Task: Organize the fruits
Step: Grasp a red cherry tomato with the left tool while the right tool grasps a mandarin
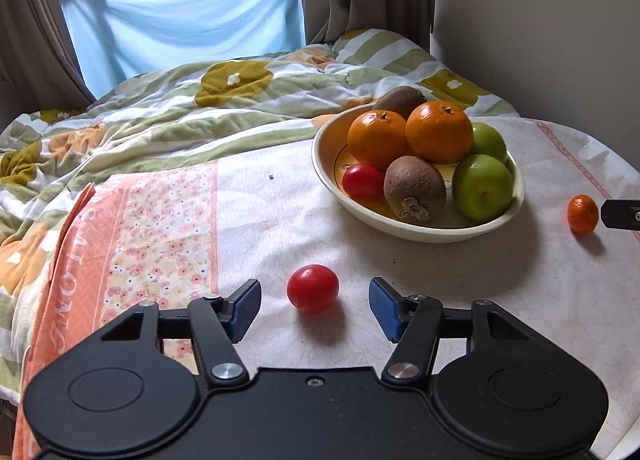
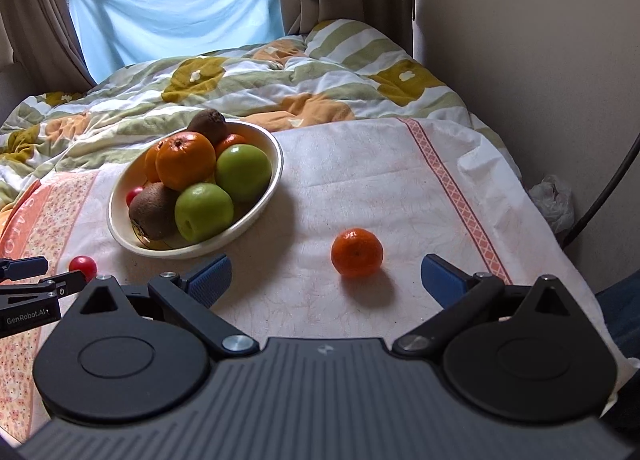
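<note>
I am working two handheld grippers over a cloth-covered table at the foot of a bed with a floral quilt. A cream bowl near the middle of the table already holds two oranges, two green apples, two kiwis and one cherry tomato.

Two fruits lie loose on the cloth. A second red cherry tomato sits in front of the bowl, on its near left side. A small mandarin sits to the right of the bowl, well apart from it.

My left gripper has its blue pads partly open, with the loose tomato between the fingertips but a visible gap on each side; nothing is held. My right gripper stands wide open, with the mandarin just ahead of the fingertips and slightly right of centre; it holds nothing either.

I judge the step in hand to be the approach for a double pick-up of the last two loose fruits. Next, each gripper needs to settle lower around its fruit and close gently. The tomato is soft and smooth, so it may squash or squirt out; the mandarin may roll. Then both go up and over the rim into the crowded bowl.
</note>
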Motion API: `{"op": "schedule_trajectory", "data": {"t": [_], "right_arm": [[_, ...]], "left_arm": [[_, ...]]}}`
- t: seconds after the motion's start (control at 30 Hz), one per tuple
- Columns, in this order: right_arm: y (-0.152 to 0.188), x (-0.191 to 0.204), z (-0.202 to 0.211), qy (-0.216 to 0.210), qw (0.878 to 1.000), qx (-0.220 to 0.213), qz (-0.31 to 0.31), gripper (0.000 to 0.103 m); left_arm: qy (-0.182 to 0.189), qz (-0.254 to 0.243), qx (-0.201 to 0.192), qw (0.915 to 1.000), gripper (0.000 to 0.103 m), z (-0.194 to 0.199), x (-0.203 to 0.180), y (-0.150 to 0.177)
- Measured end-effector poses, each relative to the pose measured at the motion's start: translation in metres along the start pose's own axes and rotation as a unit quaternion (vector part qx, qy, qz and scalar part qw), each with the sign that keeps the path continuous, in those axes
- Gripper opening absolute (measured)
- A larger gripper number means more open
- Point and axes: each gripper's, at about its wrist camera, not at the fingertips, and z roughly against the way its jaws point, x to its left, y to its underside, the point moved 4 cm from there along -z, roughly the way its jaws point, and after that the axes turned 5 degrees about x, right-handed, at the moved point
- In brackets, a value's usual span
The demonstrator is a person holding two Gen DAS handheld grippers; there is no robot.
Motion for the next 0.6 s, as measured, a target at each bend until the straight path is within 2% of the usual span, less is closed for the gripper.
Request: {"op": "schedule_trajectory", "data": {"t": [0.23, 0.37, 0.4, 0.53, 0.6], "right_arm": [[0.003, 0.0, -0.026, 0.001, 1.0, 0.017, -0.002, 0.103], [0.001, 0.0, -0.036, 0.002, 1.0, 0.023, 0.005, 0.103], [0.001, 0.001, -0.038, 0.002, 1.0, 0.026, 0.006, 0.103], [-0.001, 0.0, -0.046, 0.0, 0.999, 0.034, 0.004, 0.103], [-0.001, 0.0, -0.05, 0.001, 0.999, 0.036, 0.003, 0.099]], "left_arm": [[-0.004, -0.009, 0.017, 0.9998, 0.051, -0.025, -0.005, -0.002], [-0.008, -0.01, 0.02, 0.9997, 0.043, -0.029, -0.006, -0.002], [-0.011, -0.012, 0.02, 0.9997, 0.038, -0.029, -0.007, -0.003], [-0.011, -0.014, 0.022, 0.9996, 0.038, -0.029, -0.007, -0.003], [-0.011, -0.017, 0.024, 0.9995, 0.038, -0.029, -0.007, -0.004]]}}
